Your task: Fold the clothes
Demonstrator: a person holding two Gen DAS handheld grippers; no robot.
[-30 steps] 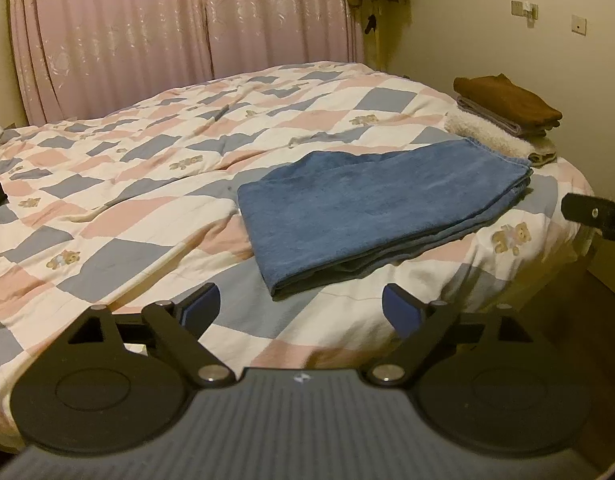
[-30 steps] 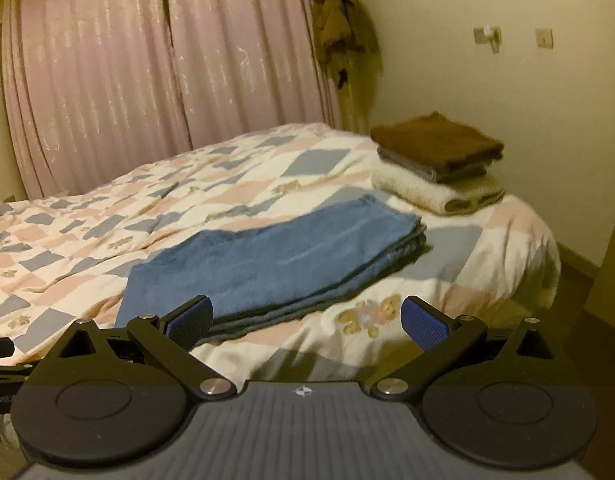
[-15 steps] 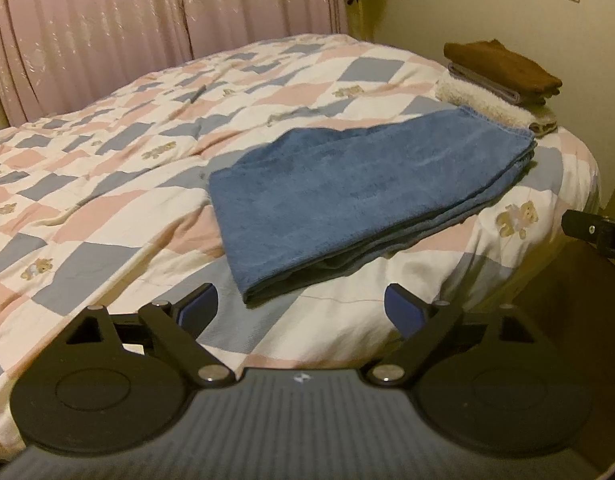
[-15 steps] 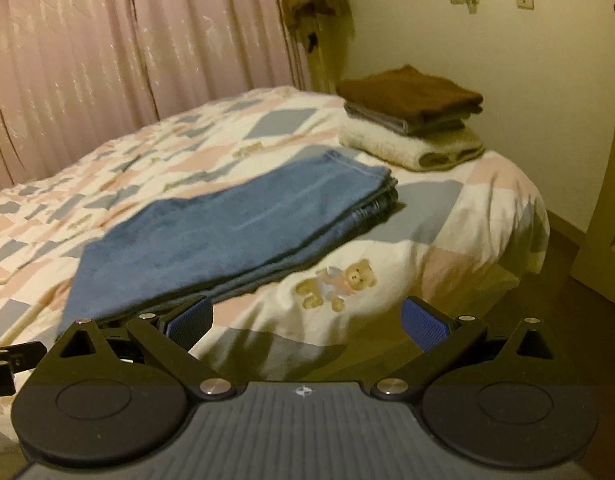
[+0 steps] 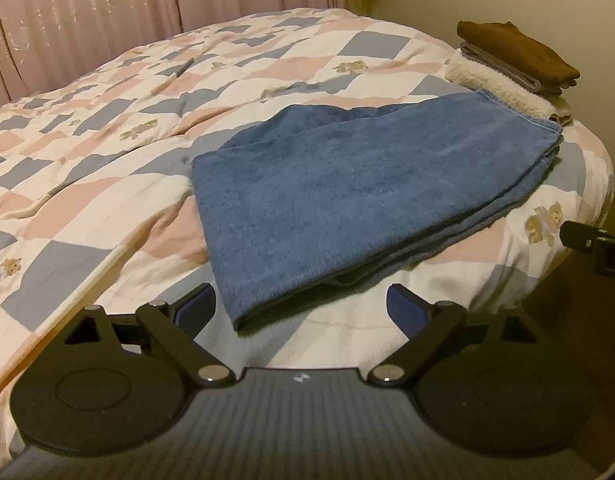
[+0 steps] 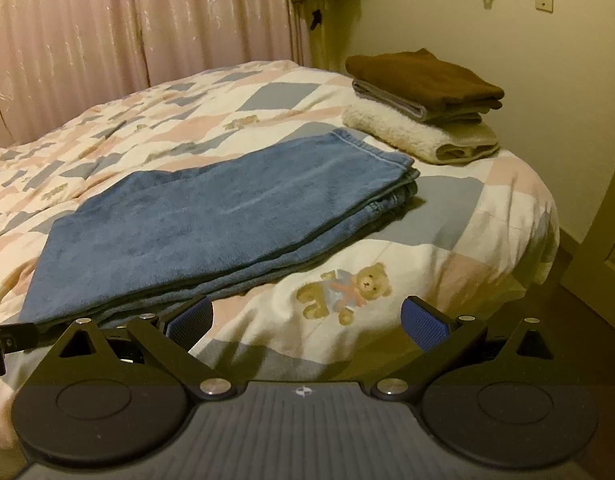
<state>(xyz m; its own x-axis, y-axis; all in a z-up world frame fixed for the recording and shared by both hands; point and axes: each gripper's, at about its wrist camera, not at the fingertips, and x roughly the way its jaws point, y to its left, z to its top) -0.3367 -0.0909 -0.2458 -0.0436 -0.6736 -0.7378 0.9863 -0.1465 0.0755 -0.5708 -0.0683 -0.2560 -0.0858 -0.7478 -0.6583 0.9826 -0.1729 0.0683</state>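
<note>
A: What was seen, from the largest thing down?

B: A bed (image 5: 107, 128) under a checked quilt of pink, grey and cream was seen, with pink curtains (image 6: 107, 40) behind it. A folded blue cloth (image 5: 347, 200) was laid flat on the quilt near the bed's front edge, its layered edges turned toward the cameras.

A: And behind the cloth?

B: A stack (image 6: 423, 104) of folded items was set at the far right corner of the bed: a brown piece on top, a grey one under it, a cream fleecy one at the bottom. The stack was seen just beyond the cloth's far right end; whether they touched could not be told.

A: Where was the cloth relative to each claw?

B: The left gripper (image 5: 301, 306) was held low at the bed's edge, its jaws spread wide and nothing gripped. The cloth's near left corner was seen just ahead of it, between the two blue pads. The right gripper (image 6: 307, 320) was likewise spread wide and empty, with the cloth's front edge just ahead of its left pad (image 6: 189, 320). A printed teddy bear (image 6: 343, 290) was seen between its fingers.
</note>
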